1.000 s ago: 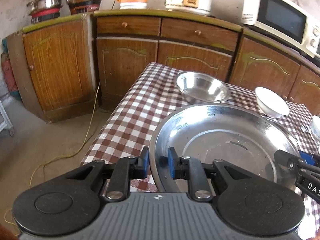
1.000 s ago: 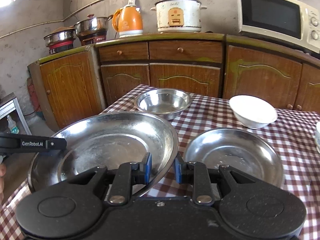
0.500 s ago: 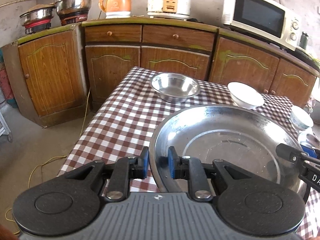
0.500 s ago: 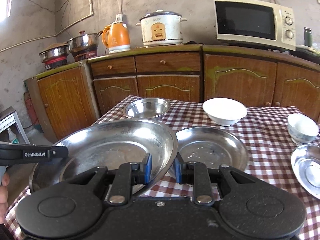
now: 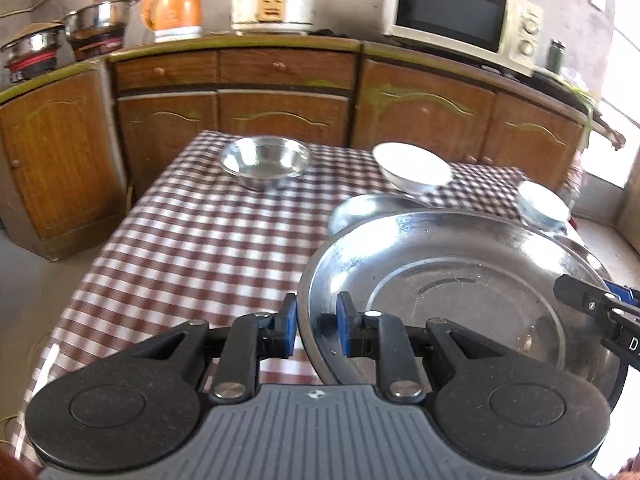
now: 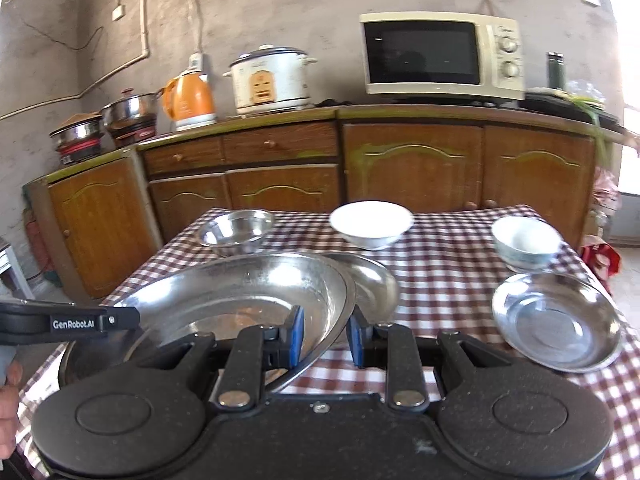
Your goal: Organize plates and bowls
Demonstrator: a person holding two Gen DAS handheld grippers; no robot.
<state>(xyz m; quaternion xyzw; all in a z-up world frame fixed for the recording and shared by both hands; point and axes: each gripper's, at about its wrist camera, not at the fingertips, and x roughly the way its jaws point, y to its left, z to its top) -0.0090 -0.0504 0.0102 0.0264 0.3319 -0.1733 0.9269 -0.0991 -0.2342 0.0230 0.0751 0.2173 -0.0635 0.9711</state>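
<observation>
I had left gripper [image 5: 317, 328] clamped on near-left rim of large steel plate [image 5: 460, 280]. Plate rode above checked table [image 5: 192, 240], its far edge overlapping smaller steel plate [image 6: 376, 280]. I had right gripper [image 6: 325, 336] pinching same plate's right rim. Steel bowl [image 6: 236, 230] far left, white bowl [image 6: 370, 226] far centre. Patterned bowl [image 6: 524, 244], small steel plate [image 6: 556, 320] right.

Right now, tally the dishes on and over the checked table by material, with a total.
Steel plates: 3, namely the large held plate, the medium plate, the small plate
Steel bowl: 1
White bowls: 2, wide and small
Total: 6
</observation>
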